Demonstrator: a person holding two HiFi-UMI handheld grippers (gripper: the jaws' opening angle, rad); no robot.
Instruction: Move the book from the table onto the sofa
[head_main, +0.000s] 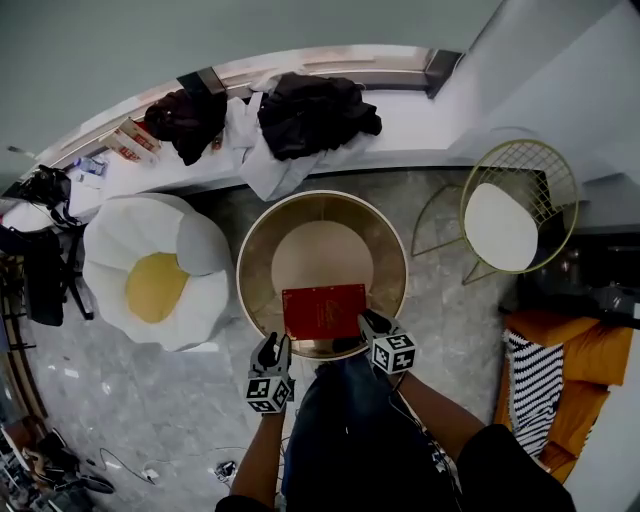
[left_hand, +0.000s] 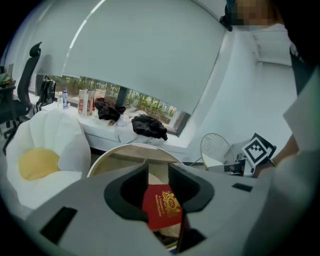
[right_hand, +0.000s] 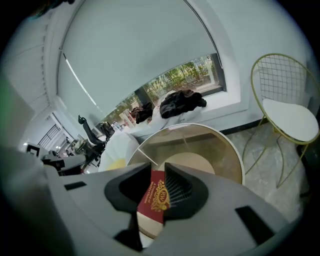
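A red book (head_main: 325, 311) with a gold emblem lies flat on the near side of the round, gold-rimmed glass table (head_main: 258, 240). My left gripper (head_main: 272, 350) hovers just off the table's near-left rim, short of the book. My right gripper (head_main: 372, 322) is at the book's near-right corner. In the left gripper view the jaws (left_hand: 158, 175) stand apart, and the book (left_hand: 162, 207) shows through the gap, lying beyond them. The right gripper view shows the same: the gripper (right_hand: 157, 175) is open, and the book (right_hand: 159, 197) is seen between the fingers, with nothing pinched.
A white egg-shaped beanbag seat (head_main: 150, 270) with a yellow centre stands left of the table. A gold wire chair (head_main: 515, 205) stands to the right. An orange sofa (head_main: 575, 355) with a striped cushion (head_main: 538, 380) is at the far right. Dark clothes (head_main: 315, 115) lie on the window ledge.
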